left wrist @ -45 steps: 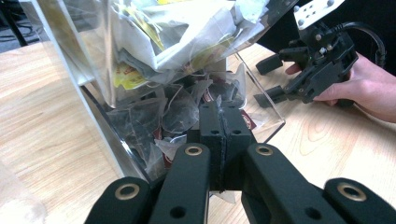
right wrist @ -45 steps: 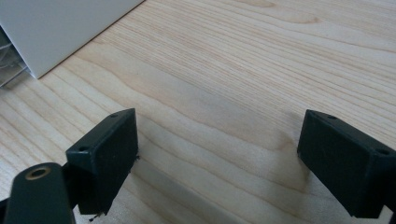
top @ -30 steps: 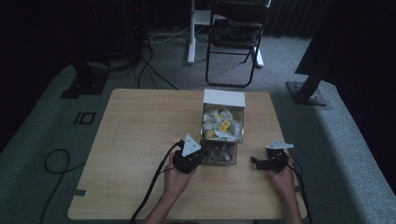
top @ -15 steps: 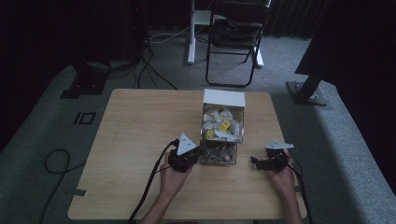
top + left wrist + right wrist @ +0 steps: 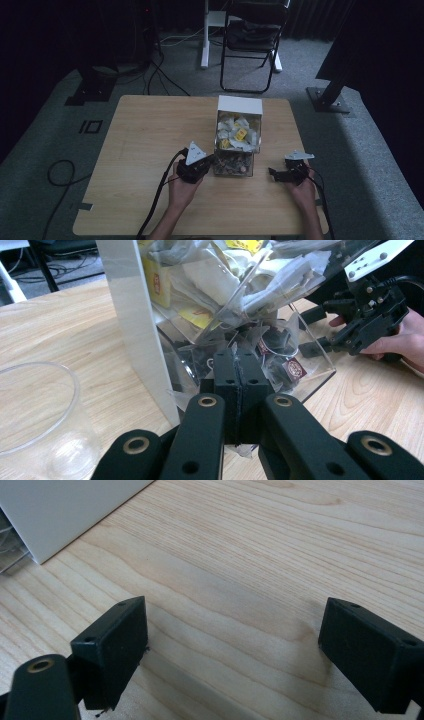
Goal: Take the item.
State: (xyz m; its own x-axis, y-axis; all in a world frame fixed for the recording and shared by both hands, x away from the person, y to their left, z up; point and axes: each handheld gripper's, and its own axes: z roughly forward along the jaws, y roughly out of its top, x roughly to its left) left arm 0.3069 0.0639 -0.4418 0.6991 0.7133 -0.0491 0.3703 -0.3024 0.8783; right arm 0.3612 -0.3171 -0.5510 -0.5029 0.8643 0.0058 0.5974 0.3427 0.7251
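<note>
The pale wooden table (image 5: 140,150) stands on grey carpet (image 5: 50,150) near a black folding chair (image 5: 252,40). The left gripper (image 5: 235,372) is closed on a thin paper tag (image 5: 235,352) at the clear plastic sachet box (image 5: 235,145); the right gripper (image 5: 232,650) gapes.

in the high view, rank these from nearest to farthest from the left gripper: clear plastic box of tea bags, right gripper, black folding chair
1. Clear plastic box of tea bags: right against the left gripper, at its near compartment.
2. Right gripper: beyond the box, toward the table's right edge.
3. Black folding chair: on the floor past the table's far edge.
</note>
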